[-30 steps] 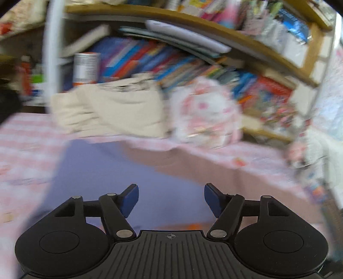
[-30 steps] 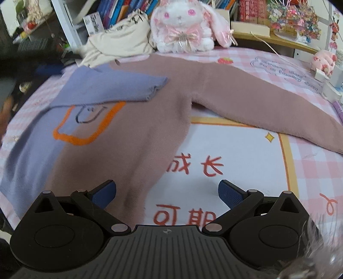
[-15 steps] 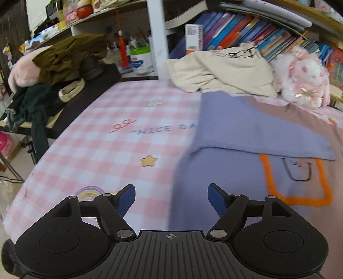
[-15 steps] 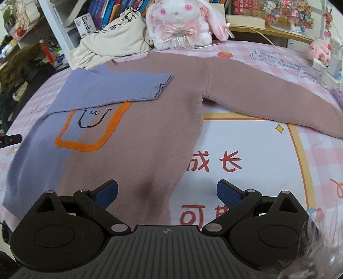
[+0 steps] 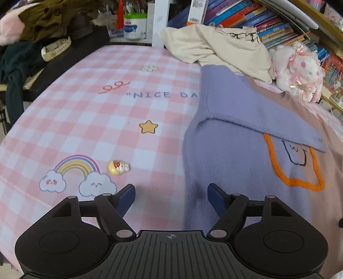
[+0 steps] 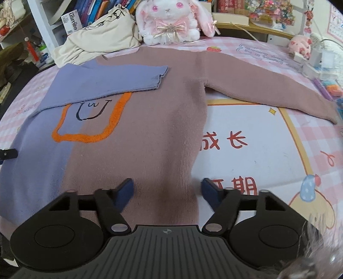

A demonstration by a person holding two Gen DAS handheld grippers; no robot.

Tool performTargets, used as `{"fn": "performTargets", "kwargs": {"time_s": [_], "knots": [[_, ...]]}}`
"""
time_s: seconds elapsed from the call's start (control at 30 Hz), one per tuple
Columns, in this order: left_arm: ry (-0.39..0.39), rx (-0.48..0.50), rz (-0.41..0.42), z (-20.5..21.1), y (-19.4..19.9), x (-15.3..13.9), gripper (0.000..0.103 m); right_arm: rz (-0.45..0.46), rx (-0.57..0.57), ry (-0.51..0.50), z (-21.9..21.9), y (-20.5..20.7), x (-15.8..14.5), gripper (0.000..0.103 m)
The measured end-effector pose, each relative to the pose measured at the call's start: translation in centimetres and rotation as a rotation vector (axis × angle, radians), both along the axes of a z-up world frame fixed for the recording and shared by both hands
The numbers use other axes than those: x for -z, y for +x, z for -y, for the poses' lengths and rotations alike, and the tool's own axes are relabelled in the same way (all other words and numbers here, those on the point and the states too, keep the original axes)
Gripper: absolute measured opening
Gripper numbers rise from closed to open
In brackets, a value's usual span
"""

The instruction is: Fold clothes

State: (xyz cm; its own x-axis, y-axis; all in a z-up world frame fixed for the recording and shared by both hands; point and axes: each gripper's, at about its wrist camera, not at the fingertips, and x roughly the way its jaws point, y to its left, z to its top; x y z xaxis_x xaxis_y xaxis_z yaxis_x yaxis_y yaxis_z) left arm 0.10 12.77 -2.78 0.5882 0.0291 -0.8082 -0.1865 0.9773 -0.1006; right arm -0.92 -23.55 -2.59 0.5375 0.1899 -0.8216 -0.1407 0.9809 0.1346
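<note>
A lilac and dusty-pink sweater [image 6: 150, 133] with an orange-outlined patch lies flat on the pink checked tablecloth. Its lilac sleeve [image 6: 111, 79] is folded across the chest. Its pink sleeve [image 6: 268, 85] stretches out to the right. My right gripper [image 6: 167, 191] is open and empty, low over the sweater's bottom right hem. My left gripper [image 5: 171, 195] is open and empty, straddling the sweater's lilac left edge [image 5: 188, 171] near the bottom. The left gripper's tip also shows at the left edge of the right wrist view [image 6: 7, 154].
A cream garment [image 6: 98, 40] and a pink-and-white plush rabbit [image 6: 171, 19] sit at the table's far edge before bookshelves. A small figurine [image 5: 118, 167] lies on the cloth left of the sweater. Dark clothes [image 5: 12, 62] pile far left. Small items [image 6: 317, 62] crowd the right edge.
My left gripper has swung away from the shelf and come down to the sweater's lower left edge. My right gripper has moved closer and lower over the bottom hem. Both stay open.
</note>
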Motion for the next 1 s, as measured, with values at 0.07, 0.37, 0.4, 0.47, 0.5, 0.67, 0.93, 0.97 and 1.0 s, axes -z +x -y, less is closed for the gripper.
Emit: {"fn": "performTargets", "kwargs": {"time_s": [0.07,0.37,0.4,0.47,0.5,0.67,0.93,0.97,1.0], "knots": [[0.017,0.032,0.000,0.3,-0.1,0.0,0.055,0.007,0.008,-0.005,-0.1,-0.2,-0.1,0.046],[-0.020,0.125,0.021,0.4,-0.7,-0.4,0.004,0.006,0.050,0.017,-0.5,-0.3,-0.3,0.014],[-0.024,0.122,0.022,0.1,-0.8,-0.4,0.004,0.006,0.047,0.016,-0.6,-0.4,-0.3,0.014],[-0.030,0.116,0.024,-0.4,-1.0,-0.5,0.004,0.002,0.037,0.026,-1.0,-0.5,-0.3,0.014],[-0.030,0.113,0.023,-0.7,-1.1,-0.5,0.004,0.000,0.031,0.031,-1.3,-0.5,-0.3,0.014],[-0.026,0.110,0.012,-1.9,-1.3,-0.3,0.004,-0.001,0.002,0.034,-2.6,-0.9,-0.4,0.014],[-0.029,0.138,0.014,-2.5,-1.6,-0.2,0.005,-0.002,0.054,0.044,-3.0,-0.9,-0.3,0.014],[-0.029,0.141,0.015,-2.5,-1.6,-0.2,0.005,0.000,0.056,0.042,-3.0,-1.0,-0.3,0.014],[-0.030,0.144,0.015,-2.6,-1.6,-0.2,0.005,0.004,0.058,0.039,-3.1,-1.1,-0.3,0.014]]}}
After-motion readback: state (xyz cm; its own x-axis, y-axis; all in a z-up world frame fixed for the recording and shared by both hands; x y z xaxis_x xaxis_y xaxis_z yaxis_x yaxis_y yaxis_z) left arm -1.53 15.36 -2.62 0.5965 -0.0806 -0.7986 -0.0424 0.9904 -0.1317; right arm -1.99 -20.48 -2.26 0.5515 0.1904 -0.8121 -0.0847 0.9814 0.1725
